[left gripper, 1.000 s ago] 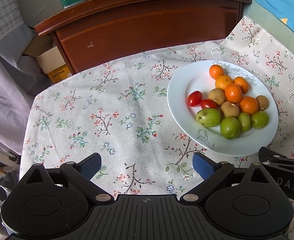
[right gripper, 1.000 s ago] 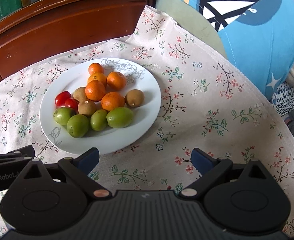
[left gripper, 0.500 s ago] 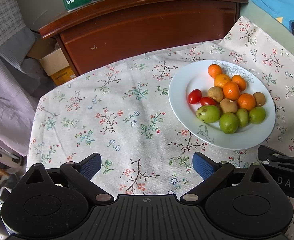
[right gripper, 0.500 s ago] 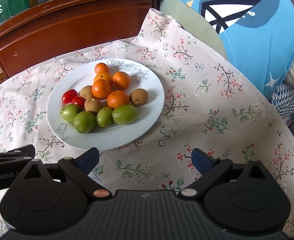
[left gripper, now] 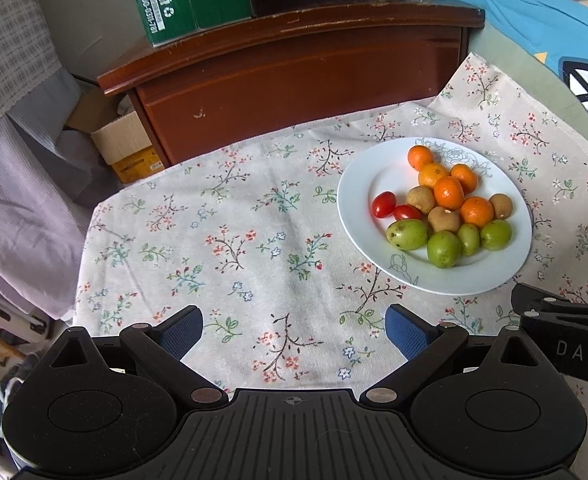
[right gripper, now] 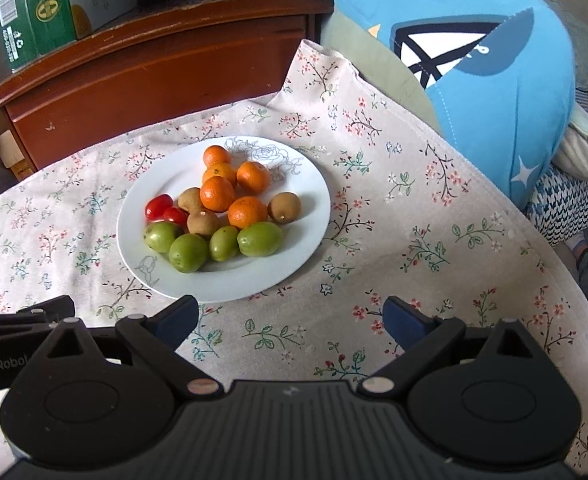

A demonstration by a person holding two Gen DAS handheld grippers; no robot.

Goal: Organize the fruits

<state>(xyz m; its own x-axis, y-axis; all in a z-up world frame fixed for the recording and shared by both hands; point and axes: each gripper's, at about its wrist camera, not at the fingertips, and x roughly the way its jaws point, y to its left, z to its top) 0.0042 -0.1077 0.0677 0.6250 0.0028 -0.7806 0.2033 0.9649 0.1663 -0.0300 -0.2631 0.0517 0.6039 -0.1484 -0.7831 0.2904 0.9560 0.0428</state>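
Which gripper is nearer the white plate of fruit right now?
Right, by a little. The right gripper hovers open just short of the white plate, its left finger at the near rim. The left gripper, also open, sits off to the plate's left over the floral cloth.

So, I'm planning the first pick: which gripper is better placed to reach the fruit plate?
Right, probably. The plate lies just beyond the right gripper, near its left finger; from the left gripper it sits well off to the right. Both are open.
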